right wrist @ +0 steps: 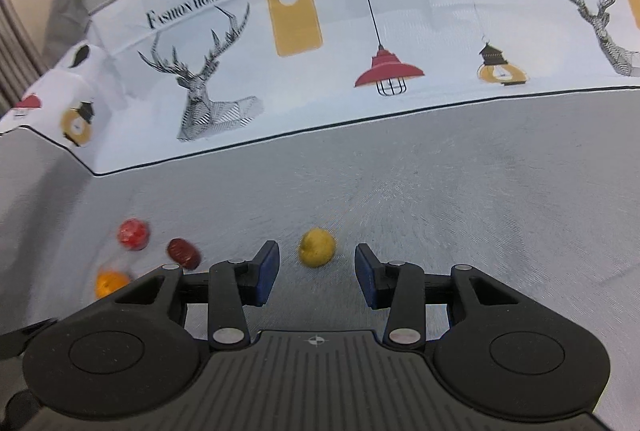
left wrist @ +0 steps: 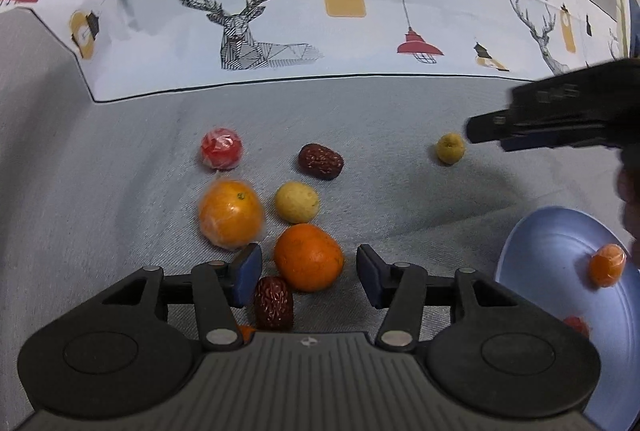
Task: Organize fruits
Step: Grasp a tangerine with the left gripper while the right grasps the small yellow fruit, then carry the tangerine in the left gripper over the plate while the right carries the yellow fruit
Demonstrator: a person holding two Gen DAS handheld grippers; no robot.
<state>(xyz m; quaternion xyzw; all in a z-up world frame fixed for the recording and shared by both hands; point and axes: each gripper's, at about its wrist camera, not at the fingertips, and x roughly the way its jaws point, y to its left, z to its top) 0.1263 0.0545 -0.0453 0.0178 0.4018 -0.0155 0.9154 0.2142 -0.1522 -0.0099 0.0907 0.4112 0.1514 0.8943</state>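
Left hand-held gripper [left wrist: 308, 273] open, jaws apart around an orange [left wrist: 308, 257] on the grey worktop [left wrist: 400, 199], pads not touching it; a red date [left wrist: 274, 303] lies just beside. Right hand-held gripper [right wrist: 316, 273] open and empty, small yellow fruit [right wrist: 317, 247] just ahead. Blue plate [left wrist: 552, 255] holds a peeled tangerine [left wrist: 607, 265].

My work surface is a grey woven tablecloth [right wrist: 440, 191]. Its far end has a white printed fabric band [left wrist: 280, 31], black-edged, showing line-drawn deer heads, pendant lamps, bulbs and "FASHION HOME" lettering. Grey pleated curtain [right wrist: 16, 43] at far left. Lighting soft, even.
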